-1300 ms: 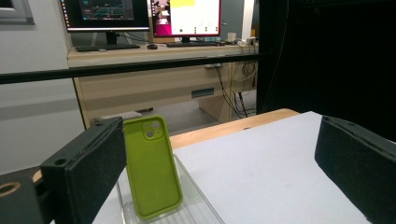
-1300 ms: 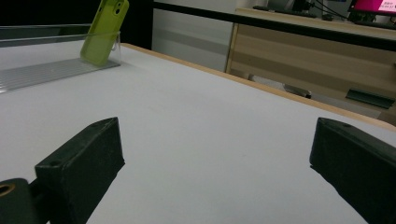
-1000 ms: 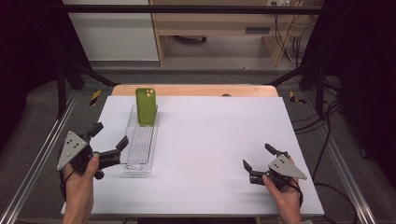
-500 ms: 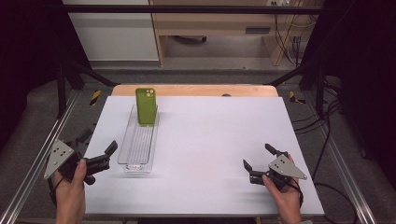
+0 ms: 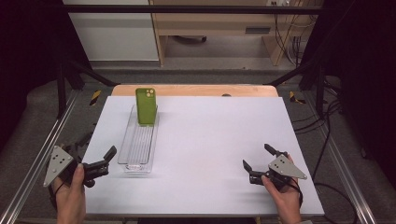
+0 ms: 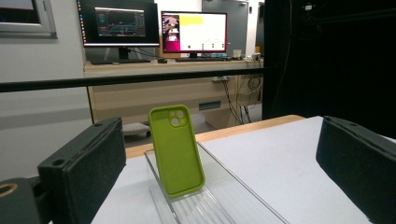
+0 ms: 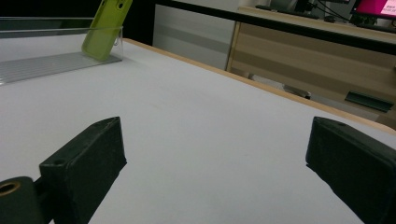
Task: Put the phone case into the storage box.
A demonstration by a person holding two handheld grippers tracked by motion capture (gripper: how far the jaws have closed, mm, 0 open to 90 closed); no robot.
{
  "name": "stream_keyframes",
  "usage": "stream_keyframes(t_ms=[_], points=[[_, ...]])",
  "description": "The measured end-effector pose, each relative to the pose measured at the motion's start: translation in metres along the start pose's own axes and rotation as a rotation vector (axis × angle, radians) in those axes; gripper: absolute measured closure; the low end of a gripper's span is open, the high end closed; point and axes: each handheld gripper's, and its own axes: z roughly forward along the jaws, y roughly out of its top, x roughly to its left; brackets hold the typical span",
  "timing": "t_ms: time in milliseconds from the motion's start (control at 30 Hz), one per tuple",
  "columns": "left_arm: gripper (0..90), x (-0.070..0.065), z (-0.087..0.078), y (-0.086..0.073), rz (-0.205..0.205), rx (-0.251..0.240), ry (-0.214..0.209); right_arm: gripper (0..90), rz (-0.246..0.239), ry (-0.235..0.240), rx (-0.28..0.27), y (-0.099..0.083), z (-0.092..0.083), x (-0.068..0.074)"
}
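Note:
A green phone case (image 5: pixel 146 105) (image 6: pixel 176 150) (image 7: pixel 106 28) stands upright, leaning at the far end of a clear ribbed plastic tray (image 5: pixel 138 142) (image 6: pixel 219 205) (image 7: pixel 42 63). My left gripper (image 5: pixel 97 150) is open at the table's left edge, just left of the tray's near end, with nothing between its jaws. In the left gripper view the case stands between the wide-apart jaws, farther off. My right gripper (image 5: pixel 258 157) is open and empty near the front right of the table, held low over the white surface.
The white tabletop (image 5: pixel 210 140) has a wooden strip (image 5: pixel 196 90) along its far edge. Metal frame rails (image 5: pixel 42 154) run beside the table. Beyond it stand a wooden desk (image 6: pixel 177 88) with monitors (image 6: pixel 194 31), and cables (image 5: pixel 322 116) lie at the right.
My left gripper has drawn back toward the near left, off the tray's side to the table edge. The right gripper has stayed still.

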Motion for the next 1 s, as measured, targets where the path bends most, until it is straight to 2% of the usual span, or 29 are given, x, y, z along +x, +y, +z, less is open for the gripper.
stream_keyframes(t_ms=[667,767,1000], points=[[1.2,0.001,-0.005,-0.018,0.01,0.014,0.001,4.5,0.013,0.009,0.003,-0.001,0.0,-0.002],[1.2,0.001,-0.005,-0.022,-0.006,0.006,-0.001,4.5,0.014,0.011,0.004,-0.001,0.0,-0.002],[1.3,0.004,-0.003,-0.032,-0.001,0.005,0.004,4.4,0.015,0.01,0.008,-0.001,0.001,-0.002]])
